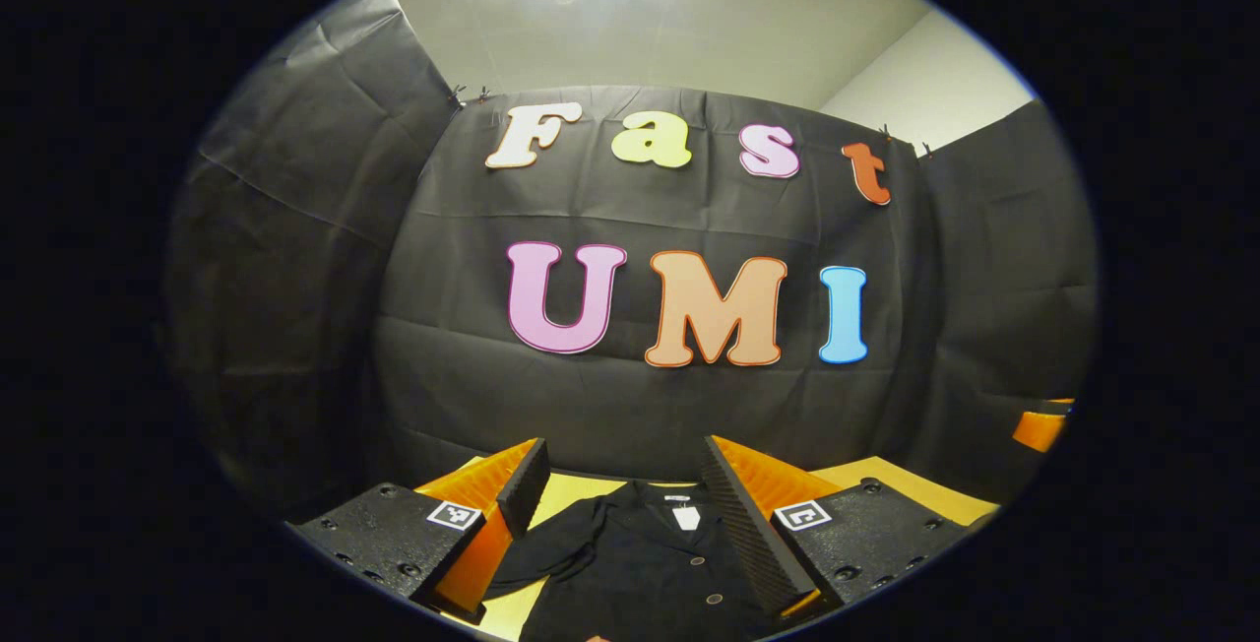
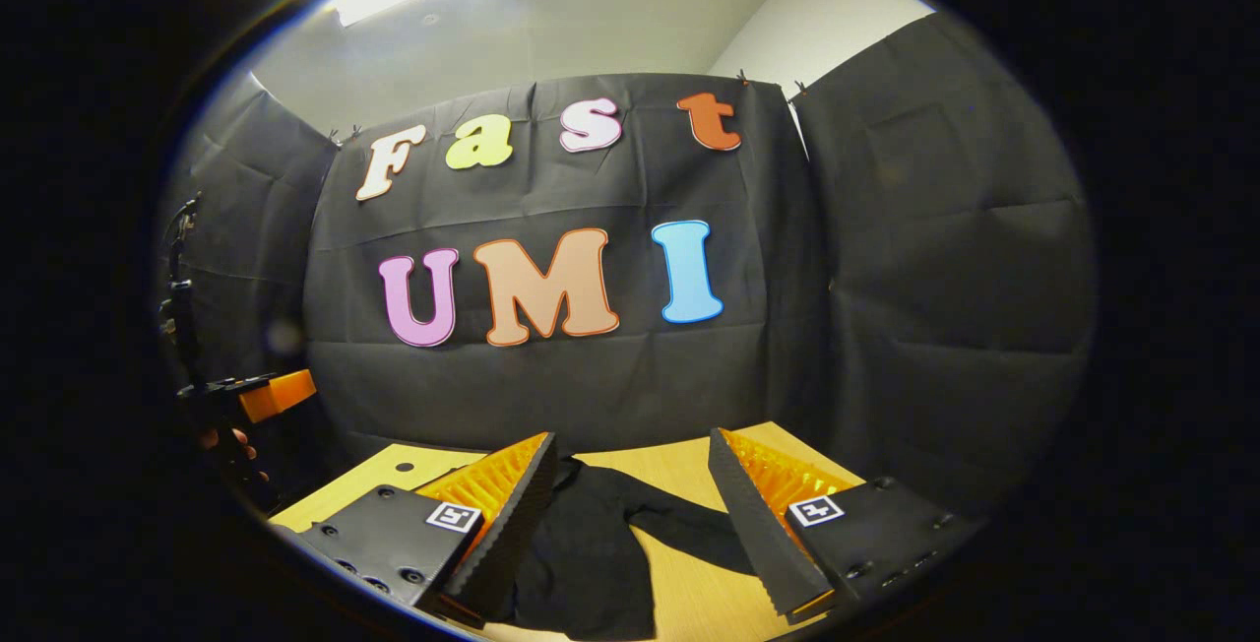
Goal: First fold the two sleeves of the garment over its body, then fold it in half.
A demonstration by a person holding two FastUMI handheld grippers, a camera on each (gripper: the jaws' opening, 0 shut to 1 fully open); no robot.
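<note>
A black buttoned garment (image 1: 640,563) lies flat on the wooden table (image 1: 886,480), its collar with a white tag (image 1: 686,516) pointing away from me. My left gripper (image 1: 623,470) hovers over the collar end, open, with the cloth below its spread fingers and nothing held. In the right gripper view, the garment (image 2: 581,553) shows a sleeve (image 2: 689,529) spread out to the right on the table (image 2: 679,465). My right gripper (image 2: 633,455) is also open above that sleeve area, empty.
Black cloth walls close the booth behind and on both sides of the table. A part of the right gripper (image 1: 1041,425) shows at the far right. The left gripper (image 2: 261,394), held by a hand (image 2: 231,440), shows at the far left.
</note>
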